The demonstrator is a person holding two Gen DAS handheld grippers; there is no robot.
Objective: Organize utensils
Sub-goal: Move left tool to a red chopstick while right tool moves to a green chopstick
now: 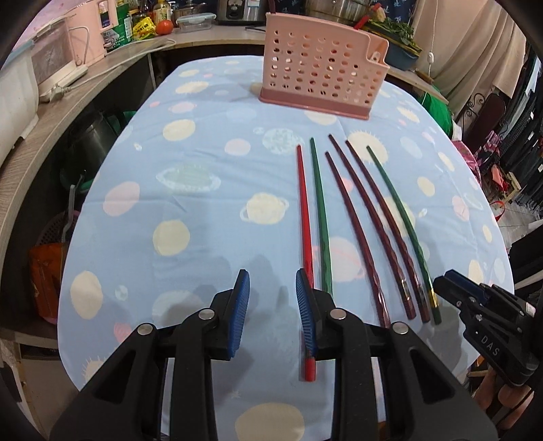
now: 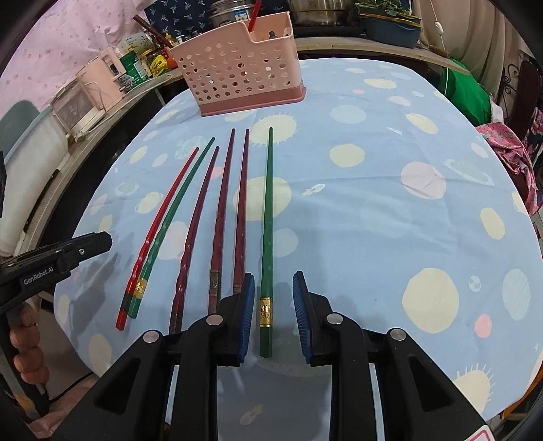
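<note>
Several chopsticks lie side by side on the blue planet-print tablecloth (image 1: 190, 203): a red one (image 1: 303, 217), a green one (image 1: 320, 217), three dark maroon ones (image 1: 356, 234) and a second green one (image 2: 267, 237). A pink perforated utensil holder (image 1: 319, 78) stands at the far end and also shows in the right wrist view (image 2: 237, 74). My left gripper (image 1: 273, 312) is open, just left of the red chopstick's handle end. My right gripper (image 2: 273, 315) is open, its fingers on either side of the rightmost green chopstick's handle, above the cloth.
A counter (image 1: 112, 64) with appliances, jars, a tomato and containers runs along the left and back. Pots (image 2: 319, 10) and a tray of greens stand behind the holder. Green and pink cloth (image 2: 465, 91) lies off the table's right edge.
</note>
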